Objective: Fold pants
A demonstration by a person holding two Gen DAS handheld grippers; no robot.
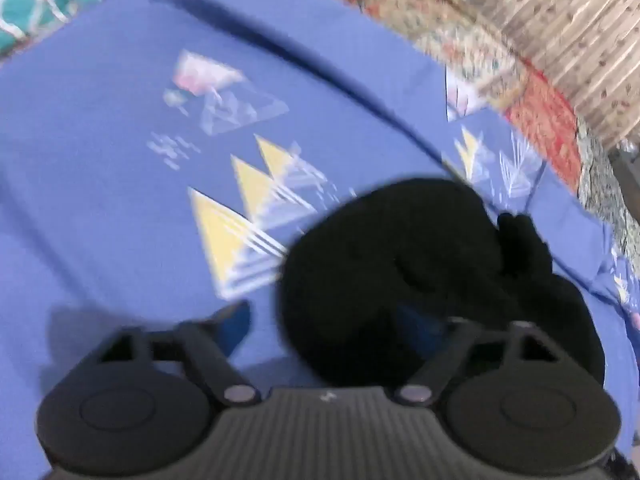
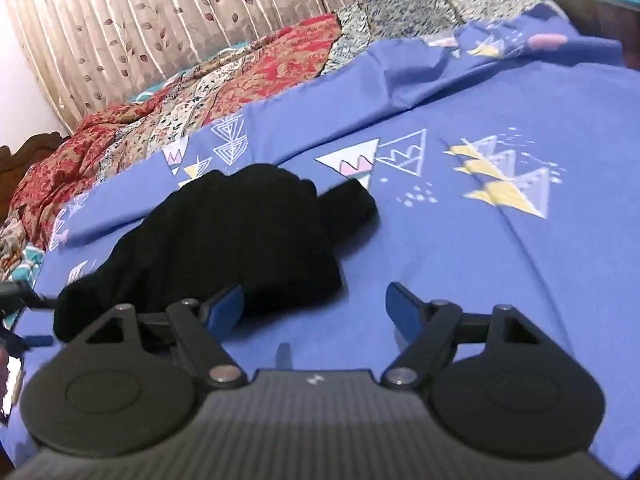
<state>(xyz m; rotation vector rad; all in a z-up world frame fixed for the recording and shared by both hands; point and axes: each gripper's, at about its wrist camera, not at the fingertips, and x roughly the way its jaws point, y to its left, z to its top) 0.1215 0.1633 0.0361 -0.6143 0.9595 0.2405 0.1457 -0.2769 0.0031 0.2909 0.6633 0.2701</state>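
Black pants point(image 1: 420, 280) lie bunched in a heap on a blue bedsheet point(image 1: 100, 220) printed with triangles. In the left wrist view my left gripper point(image 1: 324, 320) is open just above the heap's near left edge; its right finger is over the black cloth and its left finger point(image 1: 234, 326) is over bare sheet. In the right wrist view the pants point(image 2: 224, 240) lie ahead and to the left. My right gripper point(image 2: 316, 308) is open and empty; its left finger point(image 2: 224, 308) is at the heap's near edge and its right finger is over the sheet point(image 2: 480, 280).
A red and beige patterned quilt point(image 2: 200, 92) lies bunched along the far side of the sheet. A pleated floral curtain point(image 2: 160, 20) hangs behind it. A teal patterned cloth point(image 1: 36, 4) shows at the sheet's far left corner. A dark wooden headboard point(image 2: 24, 148) is at left.
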